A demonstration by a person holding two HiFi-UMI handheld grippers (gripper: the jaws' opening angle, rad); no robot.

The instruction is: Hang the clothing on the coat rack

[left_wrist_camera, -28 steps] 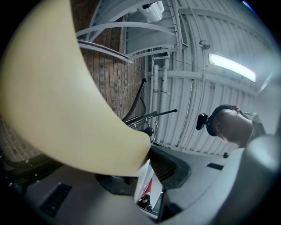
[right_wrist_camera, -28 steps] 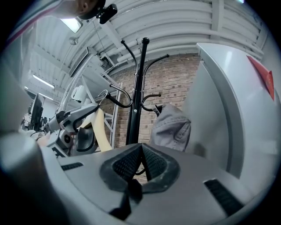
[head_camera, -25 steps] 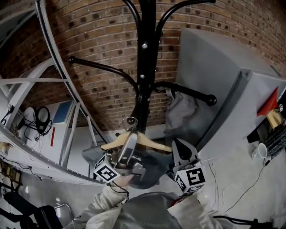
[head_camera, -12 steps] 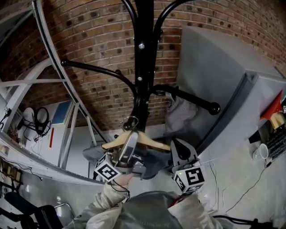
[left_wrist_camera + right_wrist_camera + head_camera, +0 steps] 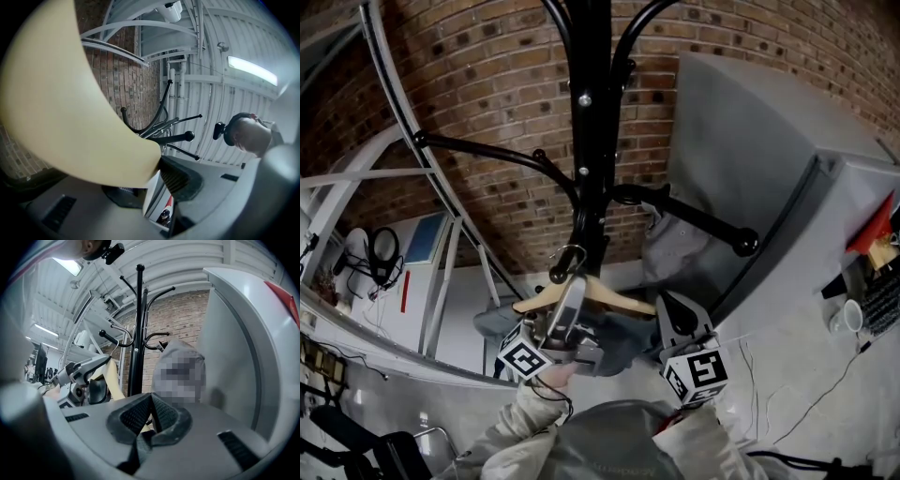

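Observation:
In the head view a black coat rack (image 5: 589, 141) stands against the brick wall, with curved arms at left and right. Just below its pole is a wooden hanger (image 5: 598, 294) with a metal hook (image 5: 566, 263). Blue-grey clothing (image 5: 619, 339) hangs from the hanger. My left gripper (image 5: 572, 289) is shut on the hanger near its neck. In the left gripper view the hanger (image 5: 70, 103) fills the frame and one dark pad (image 5: 180, 176) presses against it. My right gripper (image 5: 668, 304) holds the garment's right shoulder. Its pads (image 5: 161, 416) meet over dark cloth.
A grey garment (image 5: 673, 251) hangs on the rack's right arm (image 5: 694, 214). A tall grey cabinet (image 5: 759, 159) stands close on the right. White curved metal framing (image 5: 403, 159) runs down the left. A white mug (image 5: 841, 320) and cables lie at the far right.
In the head view the coat rack has slid left and slightly lower. The hanger, the clothing and both grippers keep about the same place and the same grip.

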